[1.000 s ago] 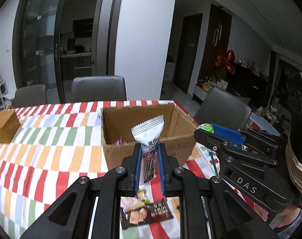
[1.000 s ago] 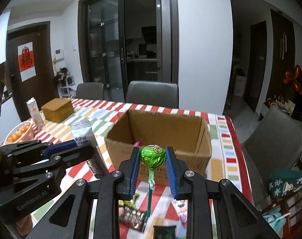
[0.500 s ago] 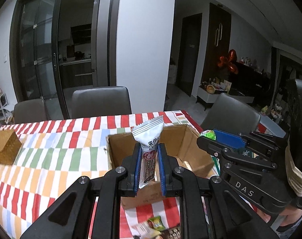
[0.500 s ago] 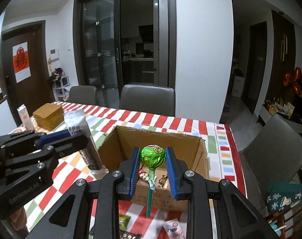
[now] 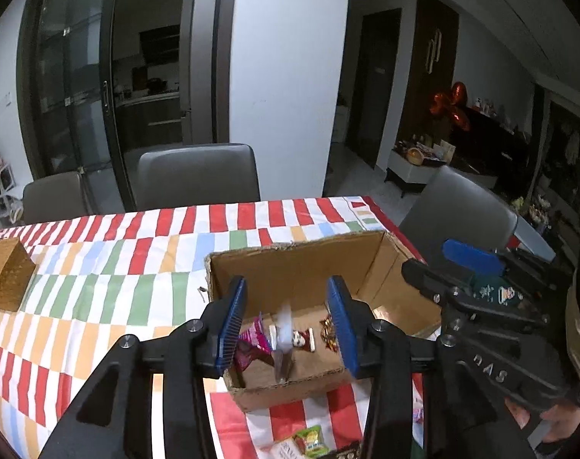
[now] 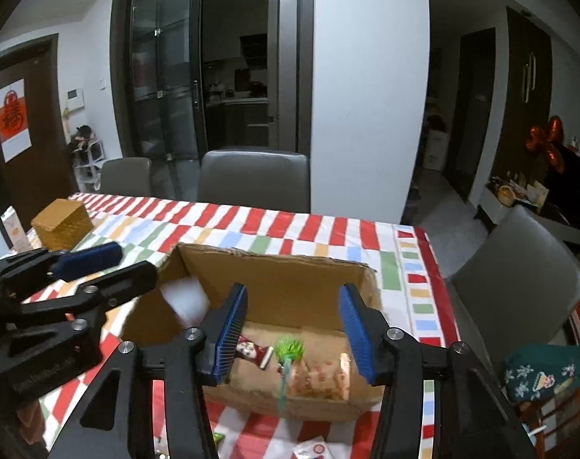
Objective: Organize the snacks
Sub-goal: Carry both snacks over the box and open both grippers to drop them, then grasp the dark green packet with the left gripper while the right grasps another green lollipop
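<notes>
An open cardboard box (image 5: 301,264) (image 6: 286,279) stands on the striped tablecloth and holds several wrapped snacks. My left gripper (image 5: 288,323) is open above the box; a blurred white snack packet (image 5: 284,338) falls between its fingers into the box, also showing blurred in the right wrist view (image 6: 184,300). My right gripper (image 6: 293,334) is open above the box; a blurred green lollipop (image 6: 288,352) drops below it. Each gripper shows in the other's view, the left (image 6: 83,267) and the right (image 5: 450,267).
More snacks lie on the cloth in front of the box (image 5: 309,438) (image 6: 312,449). A brown woven box (image 5: 3,275) (image 6: 62,222) stands at the far left. Grey chairs (image 5: 198,176) stand behind the table and one at the right end (image 6: 515,279).
Both grippers moved forward over the box and opened. The white packet and the green lollipop left the jaws and are falling into the box.
</notes>
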The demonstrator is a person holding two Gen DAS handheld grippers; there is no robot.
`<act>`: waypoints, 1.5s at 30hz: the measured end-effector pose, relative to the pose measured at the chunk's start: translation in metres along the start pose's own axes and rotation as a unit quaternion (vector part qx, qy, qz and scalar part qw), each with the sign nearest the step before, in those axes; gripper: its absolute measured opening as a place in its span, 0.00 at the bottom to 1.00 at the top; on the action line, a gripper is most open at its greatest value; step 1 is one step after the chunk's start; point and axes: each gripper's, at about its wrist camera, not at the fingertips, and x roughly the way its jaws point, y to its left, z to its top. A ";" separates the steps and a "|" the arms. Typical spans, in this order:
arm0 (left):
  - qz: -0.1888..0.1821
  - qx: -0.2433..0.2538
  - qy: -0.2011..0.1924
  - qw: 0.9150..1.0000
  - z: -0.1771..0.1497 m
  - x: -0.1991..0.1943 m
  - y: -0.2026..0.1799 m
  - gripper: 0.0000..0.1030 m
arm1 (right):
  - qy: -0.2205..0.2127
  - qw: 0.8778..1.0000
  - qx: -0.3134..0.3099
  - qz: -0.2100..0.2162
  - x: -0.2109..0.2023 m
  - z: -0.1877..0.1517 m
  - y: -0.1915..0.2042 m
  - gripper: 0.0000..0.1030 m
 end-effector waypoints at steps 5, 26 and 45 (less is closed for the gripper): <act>0.007 0.016 -0.007 1.000 -0.016 -0.022 -0.012 0.46 | -0.008 1.000 -0.010 -0.011 -0.023 -0.016 0.000 0.49; -0.059 0.070 0.027 0.995 -0.110 -0.068 -0.086 0.49 | 0.021 1.000 0.016 -0.005 -0.099 -0.111 -0.018 0.49; -0.088 0.063 0.125 0.986 -0.174 -0.011 -0.114 0.49 | 0.144 0.987 0.068 0.012 -0.048 -0.206 -0.049 0.45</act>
